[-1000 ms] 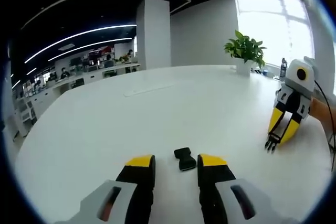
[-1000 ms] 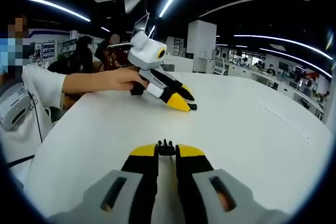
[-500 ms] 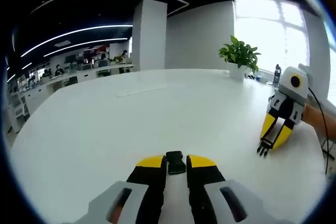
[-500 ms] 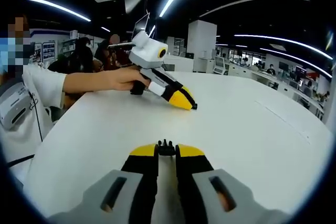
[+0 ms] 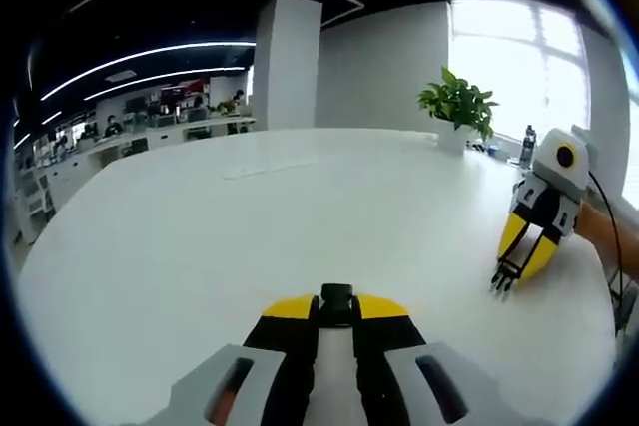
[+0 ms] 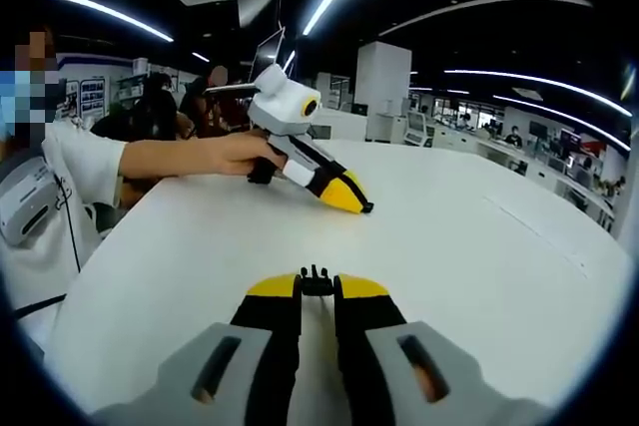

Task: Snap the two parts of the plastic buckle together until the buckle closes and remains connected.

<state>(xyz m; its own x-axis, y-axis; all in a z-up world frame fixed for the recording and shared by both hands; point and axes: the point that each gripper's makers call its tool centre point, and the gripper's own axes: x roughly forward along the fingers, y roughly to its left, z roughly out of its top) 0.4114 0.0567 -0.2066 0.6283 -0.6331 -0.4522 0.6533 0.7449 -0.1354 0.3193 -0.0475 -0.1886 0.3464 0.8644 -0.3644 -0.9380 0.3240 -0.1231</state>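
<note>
In the left gripper view my left gripper (image 5: 336, 307) is shut on the black socket half of the buckle (image 5: 337, 298), low over the white table (image 5: 250, 236). My right gripper (image 5: 510, 277) shows at the right, tips down on the table, shut on the pronged half (image 5: 502, 285). In the right gripper view the right gripper (image 6: 317, 289) pinches the pronged half (image 6: 317, 278), prongs pointing forward. Beyond it a hand holds the left gripper (image 6: 355, 205) with the socket half (image 6: 366, 209) at its tip. The two halves are apart.
A potted plant (image 5: 461, 99) and a bottle (image 5: 526, 144) stand at the table's far right edge. A person's arm (image 6: 180, 158) reaches in from the left, with a white device (image 6: 25, 203) near that edge. People sit behind.
One second ago my left gripper stood open around the socket half lying on the table; it has since shut on it. The right gripper keeps its hold on the pronged half.
</note>
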